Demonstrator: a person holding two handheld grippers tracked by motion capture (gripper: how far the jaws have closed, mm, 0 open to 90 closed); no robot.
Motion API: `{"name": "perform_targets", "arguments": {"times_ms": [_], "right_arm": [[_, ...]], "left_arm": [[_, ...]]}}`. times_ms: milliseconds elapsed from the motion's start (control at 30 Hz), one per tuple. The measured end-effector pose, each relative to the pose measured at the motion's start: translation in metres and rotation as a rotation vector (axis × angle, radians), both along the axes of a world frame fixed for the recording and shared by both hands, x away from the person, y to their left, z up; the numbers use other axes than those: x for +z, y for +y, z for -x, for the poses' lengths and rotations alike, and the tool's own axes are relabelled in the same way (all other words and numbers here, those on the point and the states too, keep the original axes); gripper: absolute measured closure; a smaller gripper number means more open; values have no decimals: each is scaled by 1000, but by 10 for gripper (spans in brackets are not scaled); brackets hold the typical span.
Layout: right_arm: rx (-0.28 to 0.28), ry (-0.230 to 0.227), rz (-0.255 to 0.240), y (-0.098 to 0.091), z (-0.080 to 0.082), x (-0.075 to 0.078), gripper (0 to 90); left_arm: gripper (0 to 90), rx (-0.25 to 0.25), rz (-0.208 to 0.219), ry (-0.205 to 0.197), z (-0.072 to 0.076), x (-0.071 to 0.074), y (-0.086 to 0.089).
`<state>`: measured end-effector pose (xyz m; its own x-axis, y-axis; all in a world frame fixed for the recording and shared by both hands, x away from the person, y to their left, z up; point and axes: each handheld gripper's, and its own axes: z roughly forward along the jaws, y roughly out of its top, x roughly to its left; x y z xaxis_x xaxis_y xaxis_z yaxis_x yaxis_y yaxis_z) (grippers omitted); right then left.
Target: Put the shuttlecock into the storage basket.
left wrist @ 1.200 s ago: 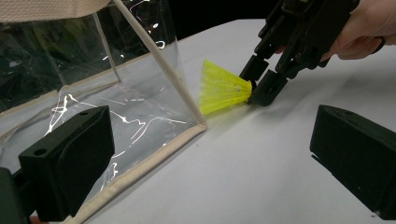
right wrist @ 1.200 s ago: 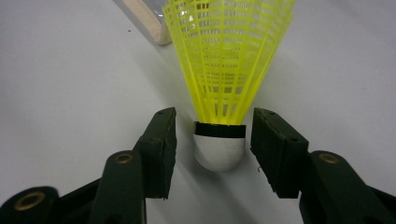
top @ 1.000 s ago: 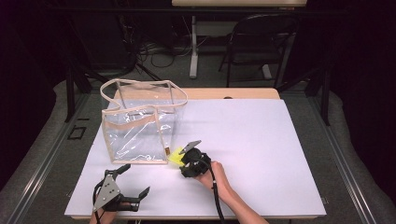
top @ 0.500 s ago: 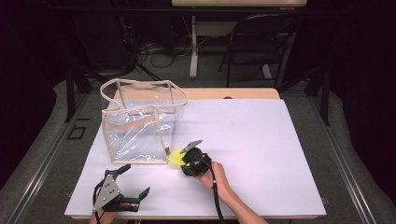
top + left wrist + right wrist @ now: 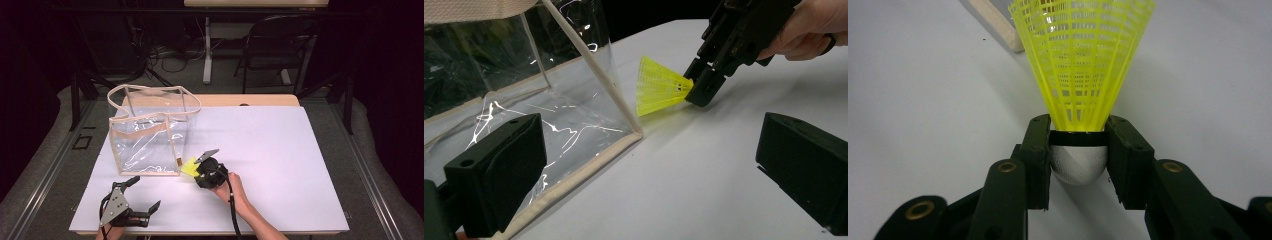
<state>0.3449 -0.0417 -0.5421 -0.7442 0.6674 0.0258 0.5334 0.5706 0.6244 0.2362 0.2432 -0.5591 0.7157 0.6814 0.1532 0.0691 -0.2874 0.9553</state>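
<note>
Beside the clear bag [image 5: 150, 135] on the worktop [image 5: 280, 150], the right gripper [image 5: 1079, 145] is clamping the yellow shuttlecock [image 5: 1082, 65] by its white cork, half hidden between the jaws; the left gripper [image 5: 649, 165] is gaping wide, holding nothing.

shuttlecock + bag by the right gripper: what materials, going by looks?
Shuttlecock: the skirt looks like moulded yellow plastic, an open, translucent mesh; its white rounded nose looks matte, foam or cork-like, but I can't tell which. Bag: clear glossy film, probably vinyl, judging by sharp glare and creases; the beige trim and handles look woven fabric.
</note>
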Motion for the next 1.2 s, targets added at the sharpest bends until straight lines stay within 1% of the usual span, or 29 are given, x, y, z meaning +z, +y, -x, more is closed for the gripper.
{"name": "perform_targets", "arguments": {"times_ms": [800, 867, 1200], "right_arm": [[9, -21, 7, -9, -1, 11, 641], [5, -21, 7, -10, -1, 12, 642], [-6, -37, 3, -16, -2, 16, 642]], "left_arm": [[0, 2, 1, 0, 0, 0, 0], [0, 2, -3, 0, 0, 0, 0], [0, 3, 1, 0, 0, 0, 0]]}}
